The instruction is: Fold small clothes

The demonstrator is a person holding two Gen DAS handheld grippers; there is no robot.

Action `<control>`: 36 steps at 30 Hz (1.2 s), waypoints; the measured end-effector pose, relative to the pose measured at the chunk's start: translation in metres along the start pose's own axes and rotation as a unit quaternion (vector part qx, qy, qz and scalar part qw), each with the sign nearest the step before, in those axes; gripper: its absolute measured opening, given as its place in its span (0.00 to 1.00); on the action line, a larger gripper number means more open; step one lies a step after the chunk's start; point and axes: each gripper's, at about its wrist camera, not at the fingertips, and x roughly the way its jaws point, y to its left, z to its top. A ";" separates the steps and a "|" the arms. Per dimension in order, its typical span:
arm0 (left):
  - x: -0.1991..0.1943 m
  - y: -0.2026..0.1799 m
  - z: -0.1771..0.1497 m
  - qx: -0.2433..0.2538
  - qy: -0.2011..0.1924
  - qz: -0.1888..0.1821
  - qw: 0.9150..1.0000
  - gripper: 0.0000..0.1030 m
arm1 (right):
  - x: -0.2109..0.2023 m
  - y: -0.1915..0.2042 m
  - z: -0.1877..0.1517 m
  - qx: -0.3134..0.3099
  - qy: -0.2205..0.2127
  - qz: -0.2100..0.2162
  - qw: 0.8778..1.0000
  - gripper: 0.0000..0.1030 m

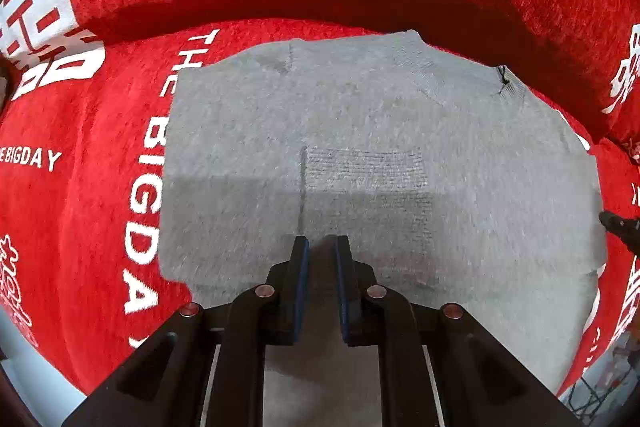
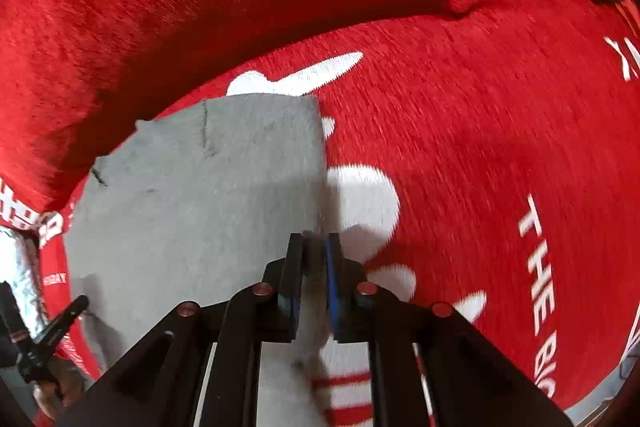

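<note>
We kept the grey garment (image 1: 360,147) flat on the red cushion (image 1: 100,187) near its back edge, the left gripper (image 1: 322,243) nearly shut above its middle, the right gripper (image 2: 314,241) clamped on its side edge, likely for folding over.

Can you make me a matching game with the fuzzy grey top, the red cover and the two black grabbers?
Things:
1. soft grey knitted top
2. red plush cover with white letters
3. left gripper
4. right gripper

Matches:
A. pinching the top's side edge
B. lying flat on the cover
C. spread underneath everything
D. shut over the middle of the top

Pairs: 1-B, 2-C, 3-D, 4-A
</note>
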 end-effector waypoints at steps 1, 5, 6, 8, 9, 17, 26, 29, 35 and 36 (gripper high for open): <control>-0.003 0.002 -0.003 0.001 0.000 0.003 1.000 0.14 | -0.003 0.000 -0.004 0.003 0.000 0.002 1.000 0.15; -0.007 0.003 -0.007 0.004 0.007 0.010 1.000 0.14 | -0.015 0.003 -0.024 0.017 0.004 0.020 1.000 0.15; -0.009 0.004 -0.009 0.004 0.008 0.010 1.000 0.14 | -0.017 0.004 -0.030 0.020 0.006 0.024 0.999 0.16; -0.010 0.005 -0.012 0.004 0.011 0.011 1.000 0.14 | -0.018 0.009 -0.040 0.025 0.009 0.032 0.999 0.20; -0.011 0.005 -0.015 0.004 0.013 0.013 1.000 0.14 | -0.018 0.012 -0.045 0.028 0.010 0.037 0.999 0.22; -0.014 0.010 -0.023 -0.002 0.016 0.030 0.999 0.56 | -0.007 0.044 -0.070 0.030 0.034 0.080 0.996 0.26; -0.025 0.020 -0.026 -0.012 -0.007 0.039 0.999 0.96 | 0.017 0.099 -0.086 0.012 0.080 0.155 0.985 0.51; -0.023 0.023 -0.027 -0.013 0.000 0.044 0.999 0.96 | 0.021 0.108 -0.091 0.006 0.089 0.160 0.983 0.56; -0.023 0.022 -0.033 -0.004 0.007 0.053 0.999 0.99 | 0.012 0.109 -0.094 -0.017 0.078 0.150 0.985 0.80; -0.024 0.021 -0.034 -0.002 0.007 0.053 0.999 0.99 | 0.010 0.108 -0.093 -0.017 0.074 0.148 0.986 0.80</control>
